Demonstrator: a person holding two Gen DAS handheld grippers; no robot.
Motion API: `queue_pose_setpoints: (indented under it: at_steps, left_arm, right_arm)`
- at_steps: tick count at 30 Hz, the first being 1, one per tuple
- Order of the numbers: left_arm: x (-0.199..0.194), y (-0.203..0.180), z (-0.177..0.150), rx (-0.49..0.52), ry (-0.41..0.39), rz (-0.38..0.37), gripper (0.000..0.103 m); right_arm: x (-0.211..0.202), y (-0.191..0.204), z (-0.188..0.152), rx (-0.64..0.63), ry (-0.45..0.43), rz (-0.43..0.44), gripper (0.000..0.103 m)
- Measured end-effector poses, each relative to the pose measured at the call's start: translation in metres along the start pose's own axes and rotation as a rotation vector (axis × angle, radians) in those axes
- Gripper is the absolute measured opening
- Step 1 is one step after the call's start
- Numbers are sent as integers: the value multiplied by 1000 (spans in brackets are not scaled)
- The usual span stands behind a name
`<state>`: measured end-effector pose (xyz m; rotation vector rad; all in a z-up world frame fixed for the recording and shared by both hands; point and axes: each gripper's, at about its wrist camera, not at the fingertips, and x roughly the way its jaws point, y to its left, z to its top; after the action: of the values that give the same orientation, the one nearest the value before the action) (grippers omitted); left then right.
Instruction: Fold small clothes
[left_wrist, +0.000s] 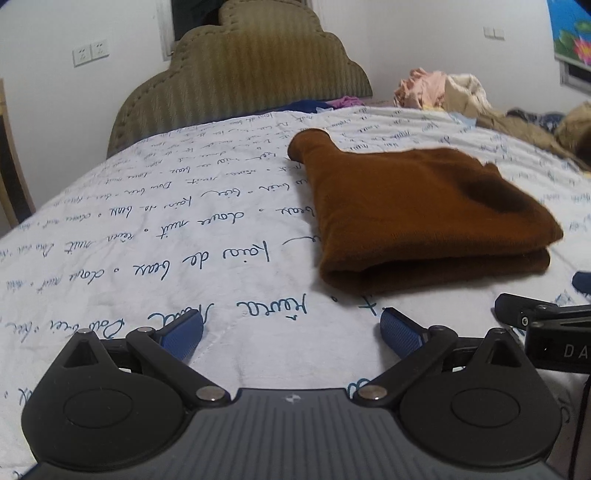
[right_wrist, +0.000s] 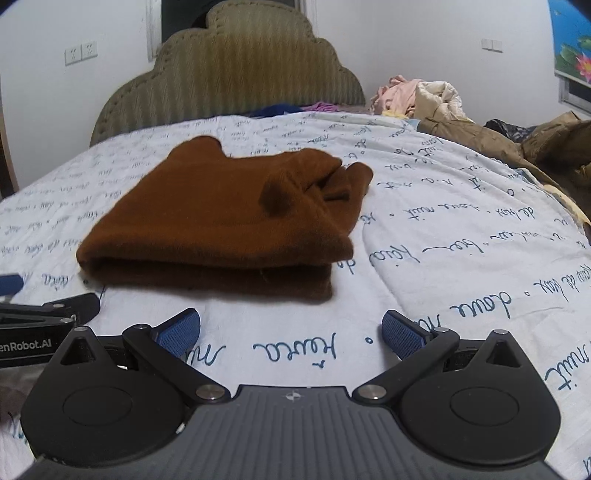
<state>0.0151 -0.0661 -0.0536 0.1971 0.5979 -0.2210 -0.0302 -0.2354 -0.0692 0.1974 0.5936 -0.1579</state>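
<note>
Both tongs are wide apart and hold nothing: the left gripper (left_wrist: 291, 332) and the right gripper (right_wrist: 291, 330) sit low over the bed sheet (left_wrist: 147, 229), side by side. Just past their blue fingertips (right_wrist: 181, 332) lies the brown garment (right_wrist: 221, 221), folded flat on the white sheet with blue writing. Behind it stands the olive headboard (right_wrist: 240, 74). A heap of loose clothes (right_wrist: 424, 96) sits far back on the right.
</note>
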Motion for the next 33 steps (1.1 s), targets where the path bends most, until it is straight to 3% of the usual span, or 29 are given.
queue_pose_setpoints:
  at_steps: [9, 17, 23, 26, 27, 28, 29, 31, 33]
  left_arm:
    - [5, 8, 0, -43, 30, -31, 103]
    - [-10, 6, 16, 10, -66, -71, 103]
    - [0, -6, 27, 99, -91, 7, 103]
    - [3, 0, 31, 77, -93, 17, 103]
    - [4, 3, 32, 61, -90, 23, 103]
    - [5, 7, 32, 43, -87, 30, 103]
    - [6, 12, 32, 23, -83, 41, 103]
    - [9, 22, 30, -6, -73, 58, 103]
    - [13, 32, 26, -30, -43, 76, 103]
  right_arm:
    - [1, 4, -1, -55, 3, 24, 103]
    - [-24, -36, 19, 181, -49, 171, 100]
    - [-1, -59, 36, 381, 23, 340, 73]
    - [8, -53, 42, 381, 25, 341, 60]
    - [12, -53, 42, 388, 32, 327, 45]
    - [16, -54, 42, 411, 46, 324, 23]
    - [19, -57, 42, 442, 56, 337, 13]
    - [17, -59, 40, 476, 56, 379, 12]
    - [10, -51, 38, 421, 50, 356, 12]
